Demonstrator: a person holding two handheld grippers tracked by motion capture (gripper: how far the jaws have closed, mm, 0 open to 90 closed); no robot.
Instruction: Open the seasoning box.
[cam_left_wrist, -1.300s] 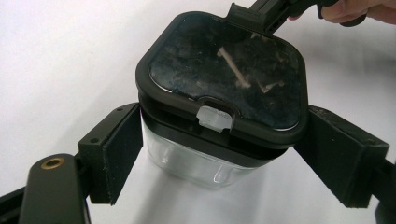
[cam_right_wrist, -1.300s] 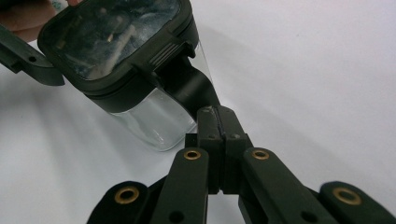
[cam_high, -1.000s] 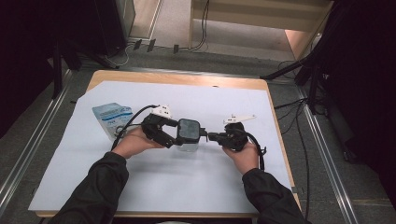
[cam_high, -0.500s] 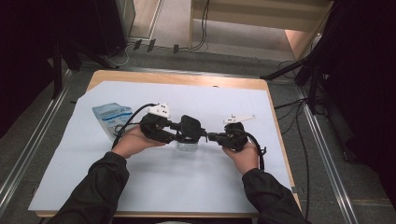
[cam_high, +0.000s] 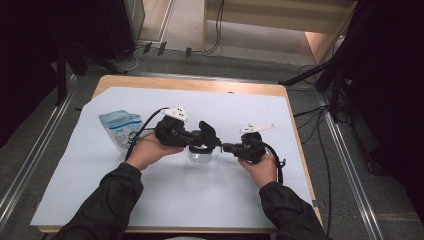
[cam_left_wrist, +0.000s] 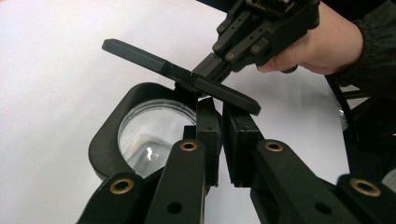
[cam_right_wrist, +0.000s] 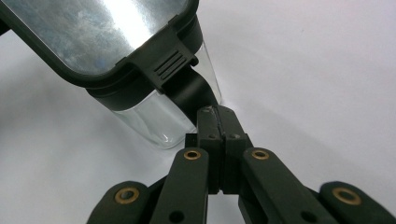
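1. A clear jar (cam_high: 200, 156) with a black collar stands mid-table on the white sheet (cam_high: 165, 200).
2. Its lid (cam_left_wrist: 180, 74) is tilted up, hinged open.
3. Right gripper (cam_high: 226, 147): jaws pressed together on the lid's tab.
4. Left gripper (cam_high: 196, 141): jaws narrowly apart at the collar; whether they grip it cannot be told.
5. A packet (cam_high: 120, 127) lies well left of the jar.

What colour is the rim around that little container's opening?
Black, around a clear container; the left gripper view shows it best.
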